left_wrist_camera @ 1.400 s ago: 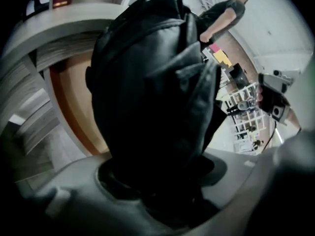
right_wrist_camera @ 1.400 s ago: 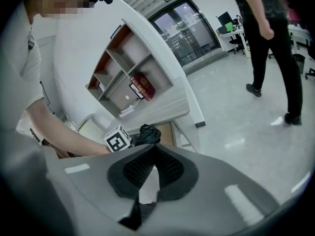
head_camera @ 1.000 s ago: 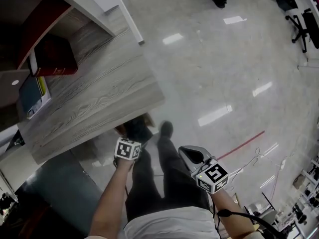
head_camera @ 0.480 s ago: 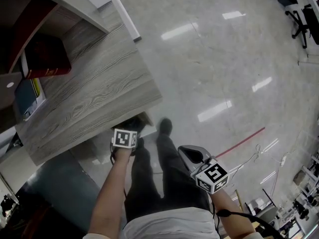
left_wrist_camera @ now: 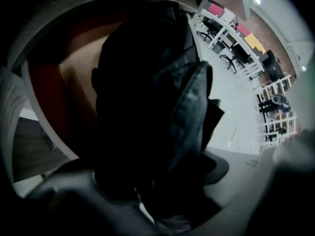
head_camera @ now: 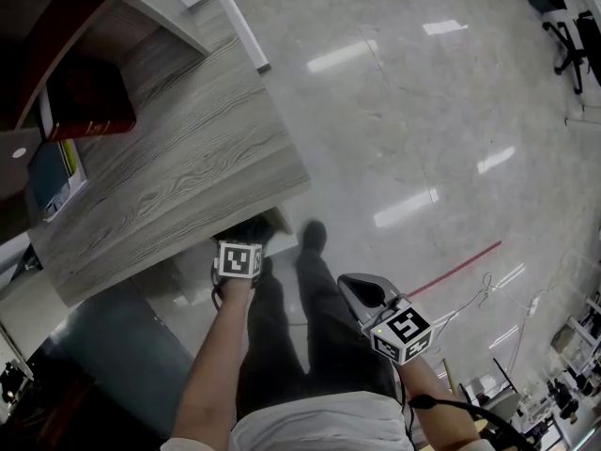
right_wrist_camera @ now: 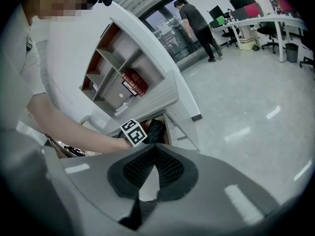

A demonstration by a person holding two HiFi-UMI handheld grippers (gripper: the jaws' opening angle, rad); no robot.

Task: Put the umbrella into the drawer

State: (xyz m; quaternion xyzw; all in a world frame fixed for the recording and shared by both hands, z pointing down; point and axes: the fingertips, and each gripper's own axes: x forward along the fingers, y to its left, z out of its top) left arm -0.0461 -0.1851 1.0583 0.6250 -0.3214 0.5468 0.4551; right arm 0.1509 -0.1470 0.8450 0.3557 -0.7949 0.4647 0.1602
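The black folded umbrella (left_wrist_camera: 147,82) fills the left gripper view, its fabric hanging down into the open drawer (left_wrist_camera: 74,68) under the desk. My left gripper (left_wrist_camera: 147,181) points steeply down over the drawer. Its jaws are opening with the umbrella still between them, and the right pad shows part of its face. In the head view only its marker cube and a bit of the umbrella (head_camera: 252,231) show at the desk's edge. From the right gripper view the umbrella (right_wrist_camera: 155,131) lies inside the drawer (right_wrist_camera: 170,127). My right gripper (right_wrist_camera: 155,167) hangs back over the floor, shut and empty.
The wood-grain desk top (head_camera: 178,177) overhangs the drawer. A red book (head_camera: 89,101) and other books sit on shelves at the left. The holder's legs stand beside the drawer. A person (right_wrist_camera: 194,18) walks far off near office chairs (head_camera: 573,45). A red line (head_camera: 460,269) crosses the floor.
My left gripper has moved down and in toward the drawer under the desk's edge with the umbrella. The right gripper has kept still.
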